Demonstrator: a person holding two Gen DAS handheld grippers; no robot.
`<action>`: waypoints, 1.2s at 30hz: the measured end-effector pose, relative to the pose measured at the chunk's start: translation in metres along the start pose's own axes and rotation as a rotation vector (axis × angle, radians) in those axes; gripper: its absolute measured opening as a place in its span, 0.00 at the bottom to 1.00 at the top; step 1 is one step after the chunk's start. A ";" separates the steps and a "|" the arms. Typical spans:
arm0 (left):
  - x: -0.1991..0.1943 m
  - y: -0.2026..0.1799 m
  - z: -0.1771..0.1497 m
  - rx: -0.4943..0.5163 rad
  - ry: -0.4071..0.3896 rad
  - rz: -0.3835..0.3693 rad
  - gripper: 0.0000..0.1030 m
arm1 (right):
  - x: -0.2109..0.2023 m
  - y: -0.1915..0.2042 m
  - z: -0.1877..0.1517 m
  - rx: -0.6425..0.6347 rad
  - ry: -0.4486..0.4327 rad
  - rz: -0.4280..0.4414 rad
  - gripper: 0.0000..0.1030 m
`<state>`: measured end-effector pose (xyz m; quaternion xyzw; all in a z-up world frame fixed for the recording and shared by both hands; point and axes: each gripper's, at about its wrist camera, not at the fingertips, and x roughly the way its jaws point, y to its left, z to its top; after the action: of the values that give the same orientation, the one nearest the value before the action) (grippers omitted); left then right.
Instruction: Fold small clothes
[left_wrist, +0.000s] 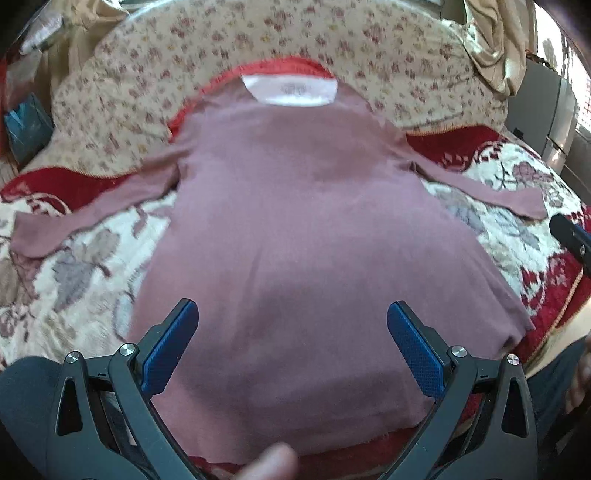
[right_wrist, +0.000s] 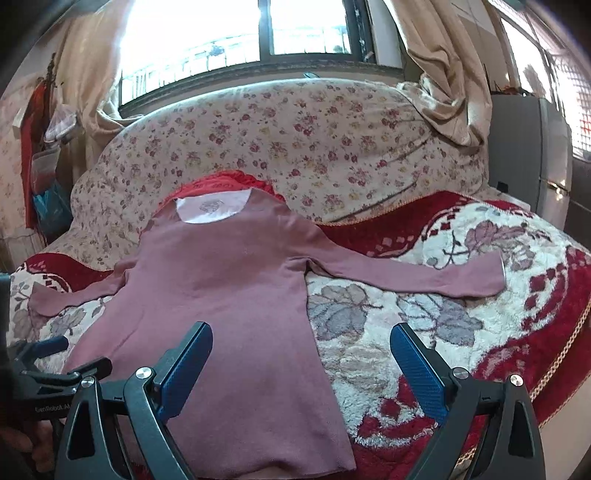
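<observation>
Dusty-pink long-sleeved knit top lies flat on the plush floral blanket: light, limp, take its hem corners. Left hand-held gripper and right hand-held gripper gape, empty.

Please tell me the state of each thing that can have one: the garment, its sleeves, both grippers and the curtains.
Mauve long-sleeved knit top: spread flat on the sofa blanket, unfolded, neck away from the grippers.
Top's two sleeves: stretched out sideways, not folded in.
Left gripper: jaws open over the hem, holding nothing.
Right gripper: jaws open over the right hem edge, empty.
Beige curtains: drawn aside, window uncovered.
</observation>
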<state>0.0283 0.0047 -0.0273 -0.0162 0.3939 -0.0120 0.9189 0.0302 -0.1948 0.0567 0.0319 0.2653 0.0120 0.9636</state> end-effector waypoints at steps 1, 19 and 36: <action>0.002 0.000 -0.002 0.002 0.008 -0.005 0.99 | 0.002 -0.001 0.000 0.004 0.005 0.003 0.94; 0.008 -0.005 0.001 0.014 0.058 0.035 0.99 | 0.006 0.000 -0.002 0.004 0.017 0.027 0.94; 0.015 0.011 -0.005 -0.020 0.111 0.025 0.99 | 0.017 0.009 -0.006 -0.039 0.045 0.002 0.94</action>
<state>0.0356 0.0145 -0.0422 -0.0198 0.4445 0.0028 0.8956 0.0415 -0.1844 0.0436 0.0129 0.2865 0.0187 0.9578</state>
